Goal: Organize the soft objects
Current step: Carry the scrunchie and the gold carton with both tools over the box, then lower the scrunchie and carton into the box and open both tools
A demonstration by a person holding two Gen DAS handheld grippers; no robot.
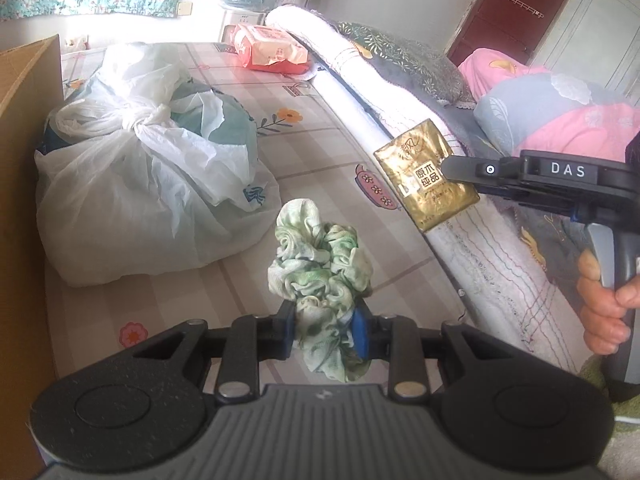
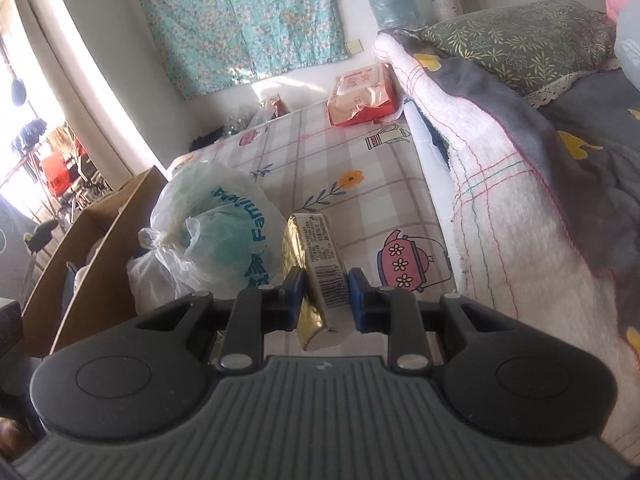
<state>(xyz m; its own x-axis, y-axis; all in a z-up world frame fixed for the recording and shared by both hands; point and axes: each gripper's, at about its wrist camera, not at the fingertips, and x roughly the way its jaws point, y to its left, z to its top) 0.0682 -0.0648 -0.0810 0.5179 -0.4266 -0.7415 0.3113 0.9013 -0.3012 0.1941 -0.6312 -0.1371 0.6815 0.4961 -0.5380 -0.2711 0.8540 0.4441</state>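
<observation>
— Checked floral tablecloth (image 1: 320, 152), knotted plastic bag (image 1: 132, 168) at left?
— Yes. Left gripper (image 1: 326, 330) pinches a green-white cloth (image 1: 320, 264) above it; right gripper (image 2: 326, 294), 2 jaws clamped, holds a gold tissue pack (image 2: 316, 264).

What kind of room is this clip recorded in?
Most likely a bedroom in a home: a pillow and a folded blanket lie on a bed, and a flowered cloth hangs on the wall.

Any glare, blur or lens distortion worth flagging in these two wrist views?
Left wrist view: fisheye bends the bed edge, dark corner vignetting, the white plastic bag partly washed out. Right wrist view: the window is blown out; the gold packet stays sharp.
</observation>
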